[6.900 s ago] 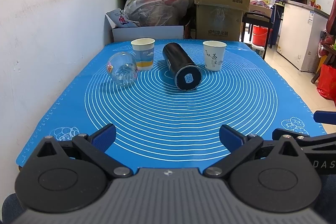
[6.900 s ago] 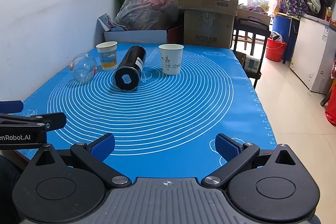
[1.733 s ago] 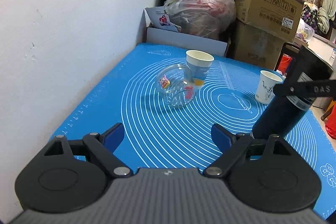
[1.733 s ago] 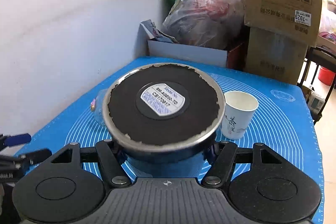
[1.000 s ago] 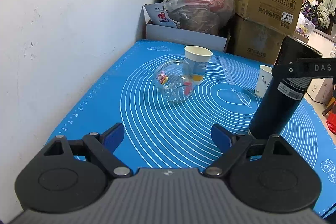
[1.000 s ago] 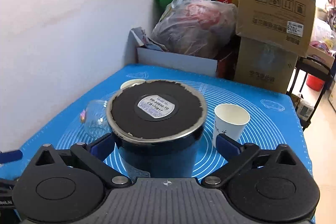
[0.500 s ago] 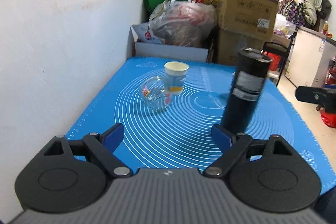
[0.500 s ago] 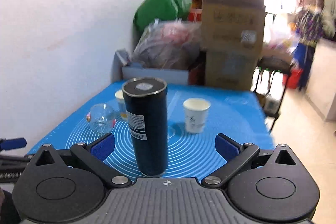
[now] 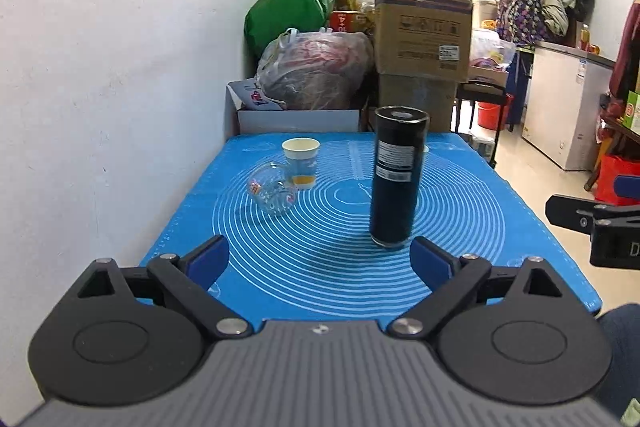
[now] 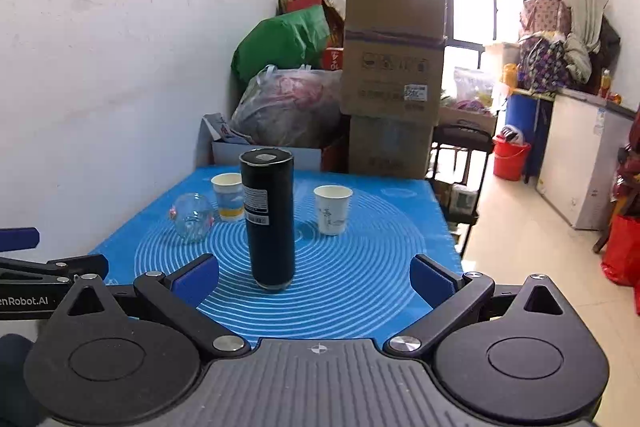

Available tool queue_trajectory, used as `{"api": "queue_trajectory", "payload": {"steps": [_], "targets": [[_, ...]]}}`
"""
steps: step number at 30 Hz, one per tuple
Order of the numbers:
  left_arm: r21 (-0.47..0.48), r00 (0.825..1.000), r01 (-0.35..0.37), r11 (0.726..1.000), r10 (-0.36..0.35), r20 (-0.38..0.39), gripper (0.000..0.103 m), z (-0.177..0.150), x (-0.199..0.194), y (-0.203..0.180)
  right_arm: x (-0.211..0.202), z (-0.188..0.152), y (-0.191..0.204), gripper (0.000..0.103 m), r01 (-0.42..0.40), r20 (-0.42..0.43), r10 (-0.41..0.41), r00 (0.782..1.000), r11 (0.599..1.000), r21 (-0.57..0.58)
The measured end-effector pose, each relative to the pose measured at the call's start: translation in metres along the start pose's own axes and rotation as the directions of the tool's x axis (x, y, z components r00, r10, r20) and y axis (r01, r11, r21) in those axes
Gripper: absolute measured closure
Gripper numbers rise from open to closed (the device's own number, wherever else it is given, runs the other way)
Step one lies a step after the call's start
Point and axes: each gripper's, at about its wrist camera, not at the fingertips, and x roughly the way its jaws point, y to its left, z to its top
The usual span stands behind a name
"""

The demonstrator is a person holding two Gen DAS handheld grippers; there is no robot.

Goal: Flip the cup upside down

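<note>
A tall black cup (image 9: 395, 175) stands on end on the blue mat (image 9: 344, 267), its labelled base facing up; it also shows in the right wrist view (image 10: 269, 219). My left gripper (image 9: 320, 259) is open and empty, held back at the mat's near edge. My right gripper (image 10: 314, 273) is open and empty, drawn back from the cup, which stands apart in front of its left finger.
A clear glass (image 9: 272, 193) lies on its side at the mat's left. A paper cup with a yellow band (image 9: 301, 163) stands behind it. A white paper cup (image 10: 332, 209) stands right of the black cup. Boxes and bags (image 9: 420, 27) are piled behind the table. A wall runs along the left.
My right gripper stood the black cup base-up on the mat, opened, and pulled back. Both grippers have since drawn away toward the near edge.
</note>
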Motion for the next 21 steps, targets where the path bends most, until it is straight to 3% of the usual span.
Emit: {"api": "queue_trajectory", "payload": {"steps": [9, 21], "targets": [[0.012, 1.0, 0.003, 1.0, -0.003, 0.002, 0.006, -0.005, -0.011, -0.005, -0.02, -0.01, 0.001, 0.0, -0.002, -0.013, 0.003, 1.0, 1.0, 0.021], [0.002, 1.0, -0.007, 1.0, 0.007, -0.007, 0.005, -0.006, -0.013, -0.001, -0.017, -0.009, 0.009, 0.0, -0.028, -0.031, 0.029, 0.999, 0.999, 0.017]]}}
